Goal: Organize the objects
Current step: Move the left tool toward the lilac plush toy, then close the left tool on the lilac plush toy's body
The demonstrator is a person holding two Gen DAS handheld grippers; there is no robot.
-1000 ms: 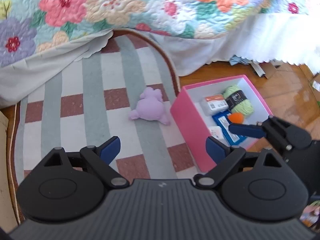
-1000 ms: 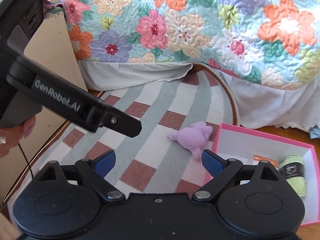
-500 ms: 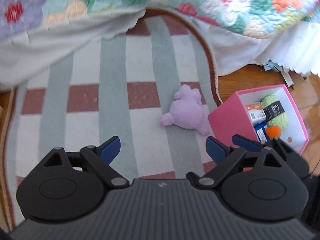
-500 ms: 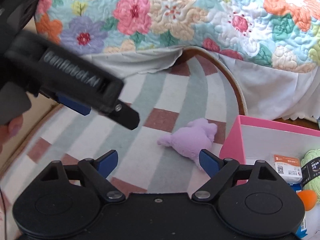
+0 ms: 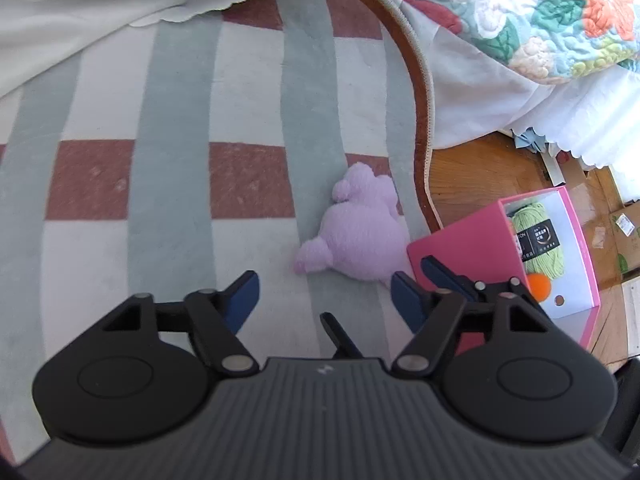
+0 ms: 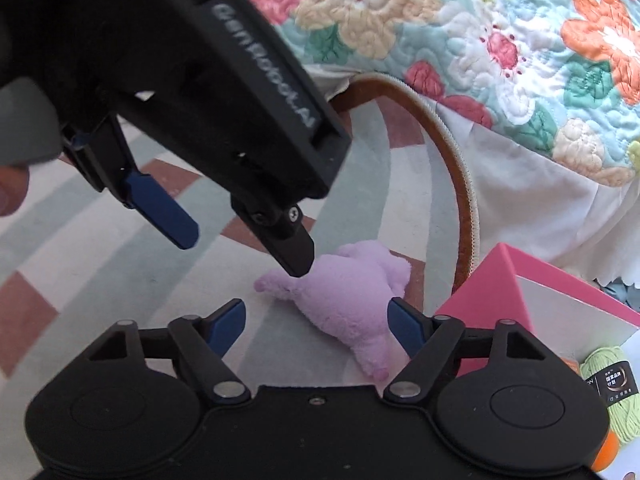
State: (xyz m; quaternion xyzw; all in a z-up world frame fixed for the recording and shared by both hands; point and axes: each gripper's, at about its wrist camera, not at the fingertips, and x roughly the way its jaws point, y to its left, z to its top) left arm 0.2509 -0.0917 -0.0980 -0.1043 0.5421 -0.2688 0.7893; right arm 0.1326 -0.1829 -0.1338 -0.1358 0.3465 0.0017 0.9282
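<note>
On the striped rug (image 5: 168,184), beside a pink box (image 5: 464,248), lies a purple plush toy (image 5: 360,236); left tongs (image 5: 324,300) and right tongs (image 6: 316,322), both closing but empty, flank it, seemingly to box it.

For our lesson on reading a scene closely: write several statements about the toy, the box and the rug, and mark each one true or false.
1. The purple plush toy lies on the striped rug. True.
2. The toy is inside the pink box. False: it lies beside the box, on the rug.
3. A ball of green yarn is in the box. True.
4. The box stands on the bed. False: it is on the floor at the rug's edge.
5. An orange ball is in the box. True.
</note>
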